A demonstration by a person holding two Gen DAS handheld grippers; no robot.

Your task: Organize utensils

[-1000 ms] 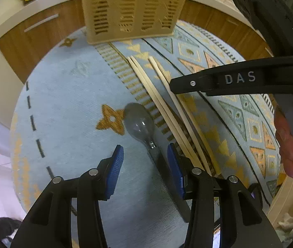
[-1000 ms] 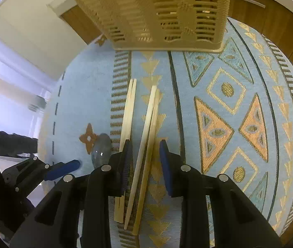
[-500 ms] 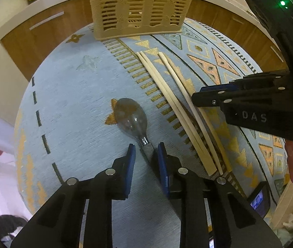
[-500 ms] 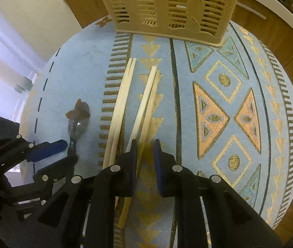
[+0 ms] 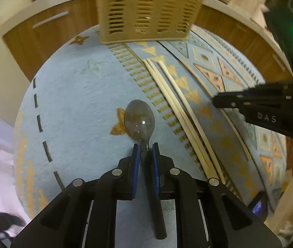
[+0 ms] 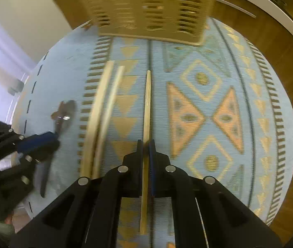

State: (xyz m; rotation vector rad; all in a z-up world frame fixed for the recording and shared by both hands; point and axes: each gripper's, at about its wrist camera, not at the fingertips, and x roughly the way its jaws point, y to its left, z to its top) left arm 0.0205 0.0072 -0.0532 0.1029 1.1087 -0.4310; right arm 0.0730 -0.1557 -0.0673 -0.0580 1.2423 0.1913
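Note:
My left gripper [image 5: 145, 146] is shut on the black handle of a spoon [image 5: 139, 118], whose steel bowl points toward the basket. My right gripper [image 6: 145, 142] is shut on a single wooden chopstick [image 6: 147, 103] and holds it lengthwise, its tip toward the basket. Three more chopsticks [image 5: 177, 111] lie on the patterned blue mat, between the spoon and the right gripper [image 5: 249, 101]; they also show in the right wrist view [image 6: 103, 111]. The left gripper with the spoon shows at the left of the right wrist view [image 6: 41, 142].
A beige slotted plastic basket [image 5: 146, 10] stands at the far edge of the round mat [image 5: 74, 103]; it also shows in the right wrist view [image 6: 146, 6]. Wooden cabinets and a white counter edge [image 5: 43, 6] lie behind it.
Both grippers have closed: the left on the spoon's handle, the right on one chopstick. The right gripper has carried that chopstick to the right, away from the other three.

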